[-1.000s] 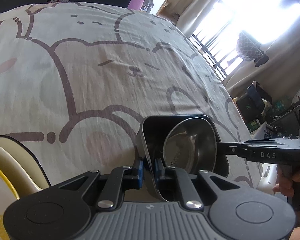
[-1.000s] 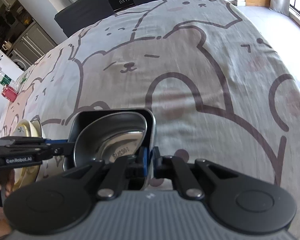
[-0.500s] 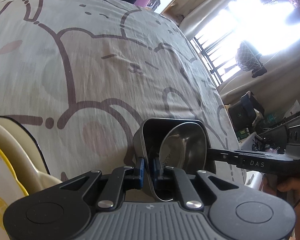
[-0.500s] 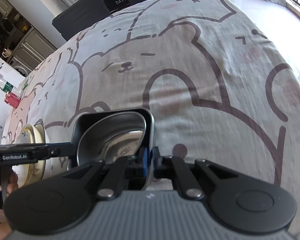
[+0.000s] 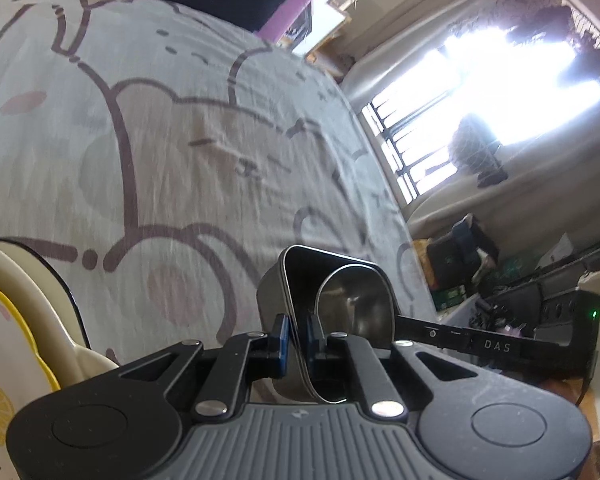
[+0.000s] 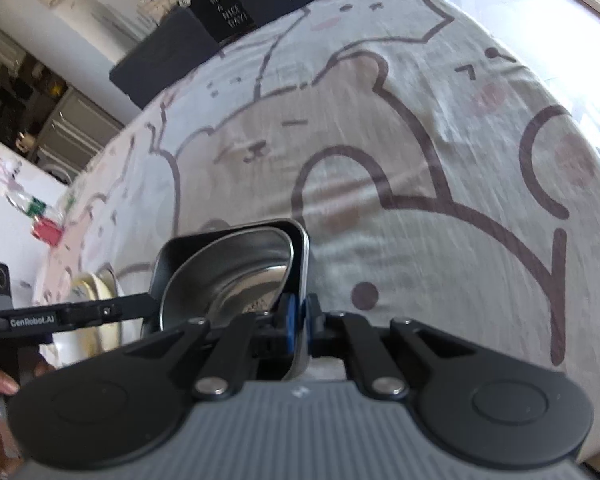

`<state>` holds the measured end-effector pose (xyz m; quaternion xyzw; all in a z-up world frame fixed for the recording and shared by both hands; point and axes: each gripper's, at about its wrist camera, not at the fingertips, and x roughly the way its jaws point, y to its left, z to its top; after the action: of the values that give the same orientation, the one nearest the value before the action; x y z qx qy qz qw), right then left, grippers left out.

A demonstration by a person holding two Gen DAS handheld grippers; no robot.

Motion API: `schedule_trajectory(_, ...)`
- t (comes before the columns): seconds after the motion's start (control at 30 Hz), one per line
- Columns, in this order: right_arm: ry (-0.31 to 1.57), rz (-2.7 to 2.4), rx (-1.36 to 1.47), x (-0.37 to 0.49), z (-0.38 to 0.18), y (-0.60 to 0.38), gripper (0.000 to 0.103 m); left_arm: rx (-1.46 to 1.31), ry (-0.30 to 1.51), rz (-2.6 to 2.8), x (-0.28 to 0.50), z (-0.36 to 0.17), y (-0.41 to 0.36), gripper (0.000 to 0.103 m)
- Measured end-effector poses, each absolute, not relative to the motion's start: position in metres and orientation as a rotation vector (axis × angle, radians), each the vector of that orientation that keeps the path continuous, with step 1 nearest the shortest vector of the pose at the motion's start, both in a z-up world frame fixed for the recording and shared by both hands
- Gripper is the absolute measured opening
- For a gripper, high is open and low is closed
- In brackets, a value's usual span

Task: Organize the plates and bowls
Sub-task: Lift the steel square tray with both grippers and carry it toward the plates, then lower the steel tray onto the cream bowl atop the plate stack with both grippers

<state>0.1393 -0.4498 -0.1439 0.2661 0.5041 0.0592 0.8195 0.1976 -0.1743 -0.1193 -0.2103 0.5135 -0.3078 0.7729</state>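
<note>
Above bear-print cloth (image 5: 172, 168), left gripper (image 5: 296, 340) and right gripper (image 6: 297, 320) both clamped on opposite rims of dark tray (image 5: 300, 276), steel bowl (image 6: 236, 268) nested inside. Carry midway; cream plates (image 6: 100, 292) unsorted at left.

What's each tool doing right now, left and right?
Left tool: closed on the steel tray rim.
Right tool: closed on the same tray's opposite rim.
</note>
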Motion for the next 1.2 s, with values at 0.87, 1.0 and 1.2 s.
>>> schedule_trajectory(0.87, 0.822, 0.404, 0.538, 0.15, -0.06, -0.33, 0.009, -0.583, 0.85, -0.549, 0.144, -0.036, -0.01, 0.009)
schedule_trajectory(1.0, 0.823, 0.431, 0.535, 0.155, -0.059, -0.306, 0.009, -0.584, 0.84, -0.522, 0.133, -0.034, 0.013, 0.009)
schedule_trajectory(1.2, 0.832, 0.452, 0.513, 0.16, -0.061, -0.273, 0.009, -0.574, 0.848, -0.481, 0.123, -0.037, 0.038, 0.009)
